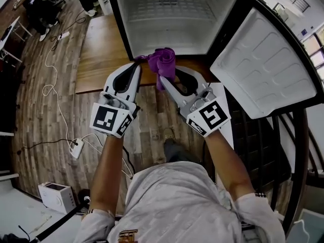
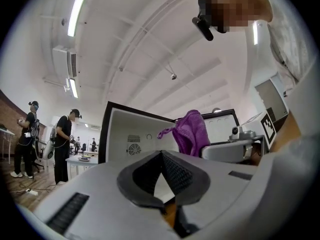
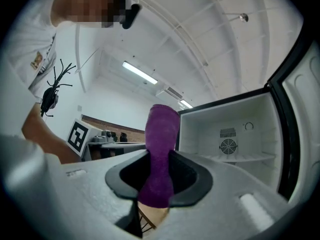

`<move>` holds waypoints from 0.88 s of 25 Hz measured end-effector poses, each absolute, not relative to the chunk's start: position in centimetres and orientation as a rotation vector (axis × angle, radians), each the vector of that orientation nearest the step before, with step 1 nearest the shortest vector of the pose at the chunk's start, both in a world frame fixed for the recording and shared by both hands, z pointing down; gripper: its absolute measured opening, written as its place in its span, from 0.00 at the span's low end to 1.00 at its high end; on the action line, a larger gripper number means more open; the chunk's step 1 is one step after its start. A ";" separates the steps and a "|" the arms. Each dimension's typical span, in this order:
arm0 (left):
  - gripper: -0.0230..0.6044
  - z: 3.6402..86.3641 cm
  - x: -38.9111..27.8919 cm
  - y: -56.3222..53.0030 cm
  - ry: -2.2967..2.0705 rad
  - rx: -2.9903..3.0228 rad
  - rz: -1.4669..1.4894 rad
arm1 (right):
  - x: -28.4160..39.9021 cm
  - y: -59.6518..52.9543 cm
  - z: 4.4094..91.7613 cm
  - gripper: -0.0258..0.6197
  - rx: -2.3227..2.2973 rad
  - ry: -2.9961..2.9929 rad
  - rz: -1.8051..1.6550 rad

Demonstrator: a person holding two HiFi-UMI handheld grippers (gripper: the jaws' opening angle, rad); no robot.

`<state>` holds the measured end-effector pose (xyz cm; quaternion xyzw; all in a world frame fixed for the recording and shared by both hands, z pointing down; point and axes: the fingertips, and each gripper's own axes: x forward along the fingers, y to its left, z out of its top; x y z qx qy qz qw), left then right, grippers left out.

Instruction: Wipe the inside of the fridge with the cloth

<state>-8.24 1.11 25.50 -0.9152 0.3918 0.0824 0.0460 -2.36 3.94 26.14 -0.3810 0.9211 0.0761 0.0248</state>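
Observation:
The small white fridge [image 1: 172, 19] stands open on a wooden table [image 1: 101, 49], its door [image 1: 263, 59] swung out to the right. A purple cloth [image 1: 163, 64] hangs bunched in front of the fridge's lower edge, with my right gripper [image 1: 164, 79] shut on it. In the right gripper view the cloth [image 3: 161, 134] rises between the jaws of the right gripper [image 3: 160, 156]. My left gripper [image 1: 137, 65] sits just left of the cloth, shut with nothing in it. In the left gripper view that left gripper [image 2: 161, 154] points at the fridge [image 2: 135, 139], and the cloth [image 2: 192, 131] hangs to the right.
Cables and a power strip [image 1: 77, 148] lie on the wooden floor at the left, with a white appliance [image 1: 56, 196] lower down. A dark slatted frame [image 1: 258, 140] stands under the open door. Two people [image 2: 64, 139] stand far off at the left.

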 end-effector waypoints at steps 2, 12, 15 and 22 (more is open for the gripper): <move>0.04 26.2 -7.8 -0.7 1.210 -2.791 0.243 | -1.9 2.1 27.0 0.20 -1.168 2.866 0.238; 0.04 29.9 -5.8 -8.6 1.308 -2.765 0.193 | -0.2 -7.3 32.7 0.20 -1.207 2.983 0.232; 0.04 31.1 -5.8 -10.1 1.341 -2.765 0.162 | 0.2 -10.2 34.0 0.20 -1.238 3.022 0.240; 0.04 32.5 -5.4 -14.5 1.360 -2.792 0.132 | -0.6 -17.5 36.4 0.21 -1.285 3.142 0.318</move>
